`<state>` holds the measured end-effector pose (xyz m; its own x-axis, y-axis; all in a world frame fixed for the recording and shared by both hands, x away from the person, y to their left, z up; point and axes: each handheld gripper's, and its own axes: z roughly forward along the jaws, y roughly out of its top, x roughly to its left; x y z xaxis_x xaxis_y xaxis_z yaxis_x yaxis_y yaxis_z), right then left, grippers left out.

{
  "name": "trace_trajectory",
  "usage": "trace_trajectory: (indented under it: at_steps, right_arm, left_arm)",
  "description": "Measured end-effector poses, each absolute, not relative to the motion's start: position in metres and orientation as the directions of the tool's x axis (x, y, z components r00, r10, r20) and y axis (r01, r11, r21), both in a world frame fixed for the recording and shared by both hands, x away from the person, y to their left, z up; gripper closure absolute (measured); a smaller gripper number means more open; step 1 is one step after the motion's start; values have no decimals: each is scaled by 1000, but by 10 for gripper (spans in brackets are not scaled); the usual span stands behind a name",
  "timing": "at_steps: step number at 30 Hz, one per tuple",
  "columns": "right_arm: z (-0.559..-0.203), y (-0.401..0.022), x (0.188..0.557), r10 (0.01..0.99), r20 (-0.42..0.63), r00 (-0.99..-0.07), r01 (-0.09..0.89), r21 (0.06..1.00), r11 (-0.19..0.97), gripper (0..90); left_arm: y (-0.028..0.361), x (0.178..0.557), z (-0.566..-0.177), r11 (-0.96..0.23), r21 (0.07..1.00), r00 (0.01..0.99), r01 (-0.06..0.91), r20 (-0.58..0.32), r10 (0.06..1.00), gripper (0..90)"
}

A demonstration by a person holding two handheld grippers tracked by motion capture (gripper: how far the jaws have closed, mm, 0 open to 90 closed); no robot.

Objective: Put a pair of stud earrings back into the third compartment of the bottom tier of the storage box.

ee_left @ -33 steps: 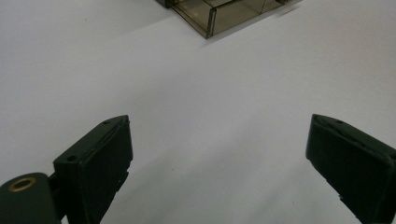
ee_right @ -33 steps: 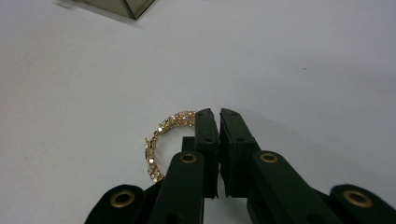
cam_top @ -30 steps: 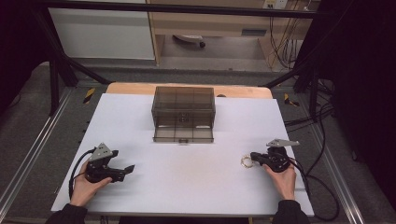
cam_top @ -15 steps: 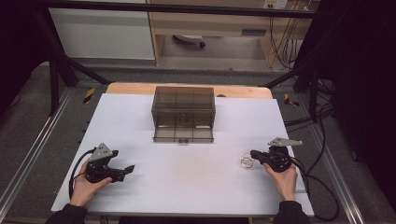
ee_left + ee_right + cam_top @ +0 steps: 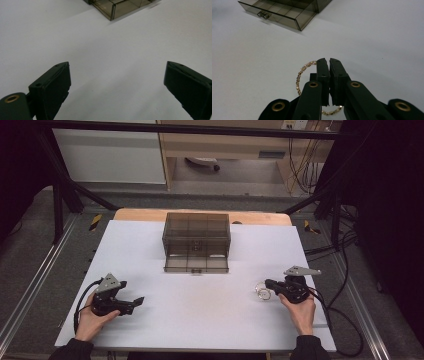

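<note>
A gold beaded bracelet point(image 5: 299, 77) lies on the white table point(image 5: 200, 320) at the right, seen also as a small ring point(image 5: 262, 292) in the high view. My right gripper point(image 5: 329, 61) is shut and its jaws lie over the ring. The far arc and right side of the bracelet are hidden under them, and nothing shows between the pads. My left gripper point(image 5: 117, 82) rests at the table's left, its jaws wide open over bare table. A smoky transparent drawer box point(image 5: 196, 240) stands at the middle back with its lower drawer point(image 5: 279, 15) pulled out.
The person's hands hold both grippers near the front edge, and black cables point(image 5: 345, 330) trail off the right side. A wooden board point(image 5: 140, 215) edges the table's back. Dark frame posts and grey floor surround the table.
The right gripper has shifted slightly over the bracelet. The left gripper and the drawer box have not moved.
</note>
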<state>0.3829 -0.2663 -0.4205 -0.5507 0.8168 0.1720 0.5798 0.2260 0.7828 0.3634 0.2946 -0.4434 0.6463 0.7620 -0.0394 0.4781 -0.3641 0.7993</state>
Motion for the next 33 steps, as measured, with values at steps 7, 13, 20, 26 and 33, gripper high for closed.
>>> trace_trajectory:
  at_steps: [7,13,20,26,33]
  right_arm:
    - [-414,-255,384,810,167,-562,569,788,233,872]
    - [-411,-245,386,804,160,-572,561,791,242,872]
    - [-404,-227,394,800,152,-580,552,796,250,872]
    - [-399,-212,401,798,144,-585,546,797,257,872]
    - [-396,-196,408,797,138,-588,540,801,260,872]
  left_arm:
    - [294,363,-444,-365,799,645,478,-37,763,69]
    - [294,363,-444,-364,799,645,478,-38,763,69]
    - [295,363,-444,-364,799,644,479,-39,764,69]
    - [295,363,-444,-362,799,643,481,-40,765,69]
    - [294,363,-444,-363,799,644,479,-39,764,69]
